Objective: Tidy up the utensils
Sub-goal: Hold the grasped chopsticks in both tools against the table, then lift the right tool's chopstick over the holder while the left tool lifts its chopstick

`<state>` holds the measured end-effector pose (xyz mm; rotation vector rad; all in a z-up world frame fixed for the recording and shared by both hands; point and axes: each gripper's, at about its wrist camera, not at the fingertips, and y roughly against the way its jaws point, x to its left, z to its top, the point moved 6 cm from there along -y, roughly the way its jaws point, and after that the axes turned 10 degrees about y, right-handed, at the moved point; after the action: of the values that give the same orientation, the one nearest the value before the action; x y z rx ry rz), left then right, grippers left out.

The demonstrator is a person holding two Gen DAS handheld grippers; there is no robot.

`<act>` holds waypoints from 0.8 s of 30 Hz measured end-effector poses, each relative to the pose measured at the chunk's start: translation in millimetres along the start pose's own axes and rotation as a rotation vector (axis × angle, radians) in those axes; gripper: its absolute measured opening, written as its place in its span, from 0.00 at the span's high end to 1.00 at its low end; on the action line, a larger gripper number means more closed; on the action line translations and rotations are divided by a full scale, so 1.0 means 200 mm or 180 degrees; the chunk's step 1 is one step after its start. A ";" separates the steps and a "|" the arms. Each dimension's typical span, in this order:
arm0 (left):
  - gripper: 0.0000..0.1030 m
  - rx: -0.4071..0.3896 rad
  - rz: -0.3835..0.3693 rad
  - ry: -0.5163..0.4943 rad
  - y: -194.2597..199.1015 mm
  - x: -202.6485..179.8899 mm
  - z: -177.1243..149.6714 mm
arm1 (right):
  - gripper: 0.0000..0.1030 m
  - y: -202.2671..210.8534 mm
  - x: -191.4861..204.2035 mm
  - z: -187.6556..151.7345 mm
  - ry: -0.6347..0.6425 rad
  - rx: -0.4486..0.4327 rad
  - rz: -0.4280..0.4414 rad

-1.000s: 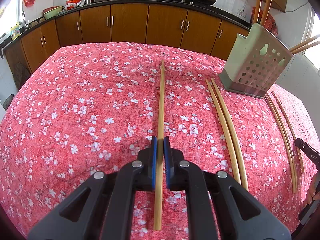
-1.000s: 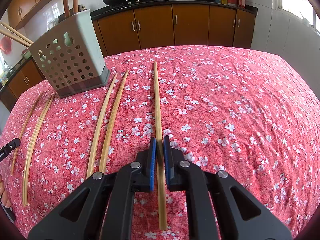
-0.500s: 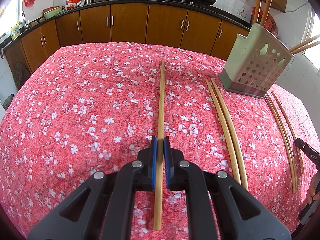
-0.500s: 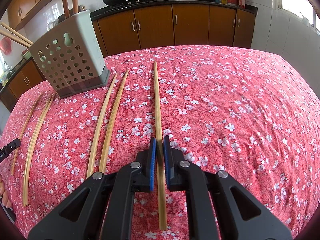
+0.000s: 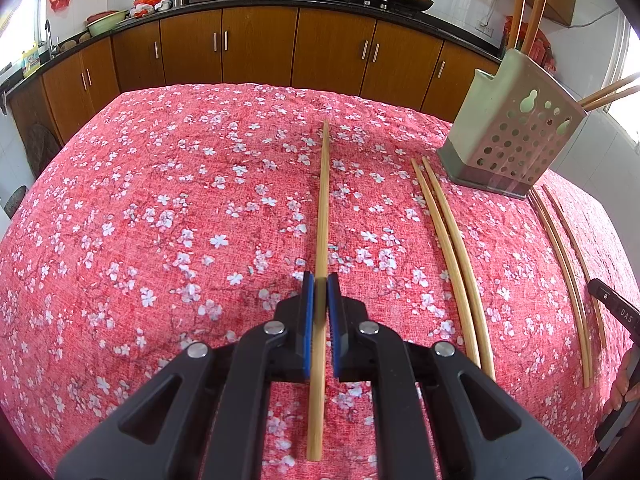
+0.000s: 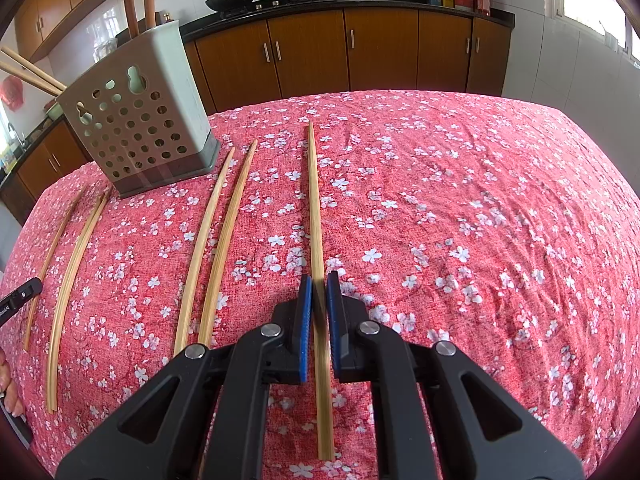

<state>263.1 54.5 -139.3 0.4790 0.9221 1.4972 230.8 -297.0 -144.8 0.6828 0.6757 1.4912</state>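
Note:
In the left wrist view my left gripper (image 5: 320,284) is shut on a long bamboo chopstick (image 5: 324,208) that runs straight ahead over the red flowered tablecloth (image 5: 160,200). The blue pads press its sides near the near end. In the right wrist view my right gripper (image 6: 319,284) is shut the same way on another bamboo chopstick (image 6: 314,200). A grey perforated utensil holder (image 5: 516,136) (image 6: 140,120) stands upright at the back of the table, with several chopsticks sticking out of it.
Two pairs of chopsticks lie on the cloth, one pair (image 5: 452,248) (image 6: 216,240) on each side of the holder, the other pair (image 5: 560,256) (image 6: 68,264) further off. A hand (image 5: 624,392) on a black handle shows at the frame edge. Wooden kitchen cabinets (image 5: 256,48) stand behind the table.

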 end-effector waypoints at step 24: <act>0.92 -0.0212 0.0023 -0.0194 0.25 0.00 -0.04 | 0.92 0.26 -0.02 0.01 0.0011 -0.0326 -0.0026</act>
<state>225.1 56.0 -105.6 0.4772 0.8211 1.5069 199.5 -303.0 -103.7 0.5985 0.5999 1.5091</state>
